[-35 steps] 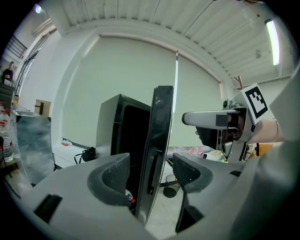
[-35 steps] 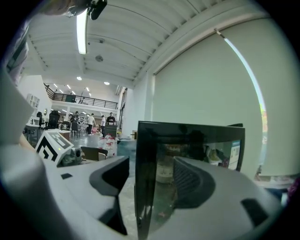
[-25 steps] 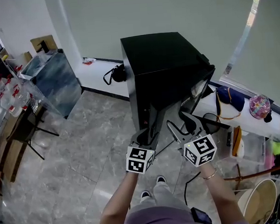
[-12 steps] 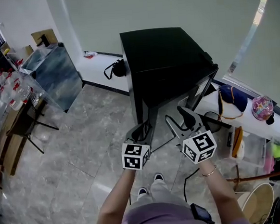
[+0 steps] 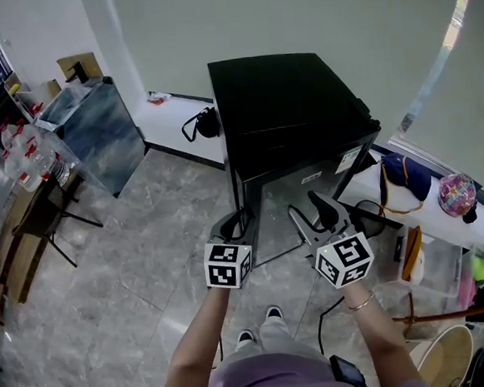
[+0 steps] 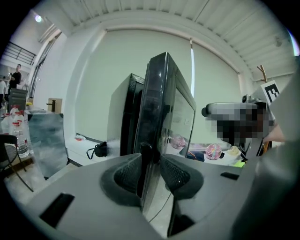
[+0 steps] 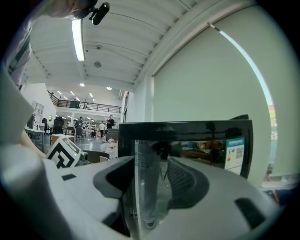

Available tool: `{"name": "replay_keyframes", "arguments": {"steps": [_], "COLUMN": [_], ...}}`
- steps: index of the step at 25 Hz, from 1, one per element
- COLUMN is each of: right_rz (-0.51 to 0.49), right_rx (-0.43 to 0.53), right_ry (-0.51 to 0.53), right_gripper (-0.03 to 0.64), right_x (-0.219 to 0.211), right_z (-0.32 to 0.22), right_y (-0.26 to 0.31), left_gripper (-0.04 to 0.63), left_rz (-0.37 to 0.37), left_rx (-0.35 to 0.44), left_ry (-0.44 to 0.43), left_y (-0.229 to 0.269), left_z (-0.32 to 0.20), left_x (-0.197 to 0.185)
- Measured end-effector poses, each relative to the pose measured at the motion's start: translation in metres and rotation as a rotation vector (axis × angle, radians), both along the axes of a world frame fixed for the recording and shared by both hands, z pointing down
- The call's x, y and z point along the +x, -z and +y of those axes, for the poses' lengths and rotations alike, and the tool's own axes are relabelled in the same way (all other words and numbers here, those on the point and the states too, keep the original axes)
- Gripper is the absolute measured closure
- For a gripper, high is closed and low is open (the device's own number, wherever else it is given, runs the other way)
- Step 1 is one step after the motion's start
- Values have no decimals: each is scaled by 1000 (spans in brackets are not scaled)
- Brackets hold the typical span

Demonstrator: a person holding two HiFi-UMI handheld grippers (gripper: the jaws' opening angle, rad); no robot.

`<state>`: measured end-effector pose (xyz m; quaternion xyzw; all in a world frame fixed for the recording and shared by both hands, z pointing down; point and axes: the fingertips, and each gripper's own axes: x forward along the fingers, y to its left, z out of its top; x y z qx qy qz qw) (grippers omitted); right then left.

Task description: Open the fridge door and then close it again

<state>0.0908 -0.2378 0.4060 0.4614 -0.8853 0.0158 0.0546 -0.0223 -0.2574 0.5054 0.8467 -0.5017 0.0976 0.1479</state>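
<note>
The left claw (image 6: pixel 151 172), its jaws just drawn closer, is clamped on the free edge of the ajar fridge door (image 6: pixel 161 108) so it can be swung; the right claw (image 7: pixel 152 182) is kept with jaws apart around a clear upright strip (image 7: pixel 147 159)

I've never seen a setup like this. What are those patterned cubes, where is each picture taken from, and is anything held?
A person holds a two-jaw gripper in each hand; the patterned cubes are part of them. One picture comes from a head camera looking down; the other two ride on the grippers. A black fridge stands on the floor, its door ajar. The left gripper has just been closing on the door's edge, which sits between its pads. The right gripper is open, facing the door's front.
</note>
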Motion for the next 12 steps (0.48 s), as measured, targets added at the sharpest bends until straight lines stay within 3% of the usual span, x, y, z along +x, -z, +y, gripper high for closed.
{"name": "replay_keyframes", "arguments": {"steps": [12], "right_rz": [-22], "right_rx": [-16], "right_ry": [6], "right_gripper": [434], "right_x": [1], "right_z": [-9], "right_y": [-10], "left_gripper": [509], "left_rz": [13], "left_rx": [-4], "left_ry": [65], "left_y": [0], "left_z": [-30], "left_x": [-4]}}
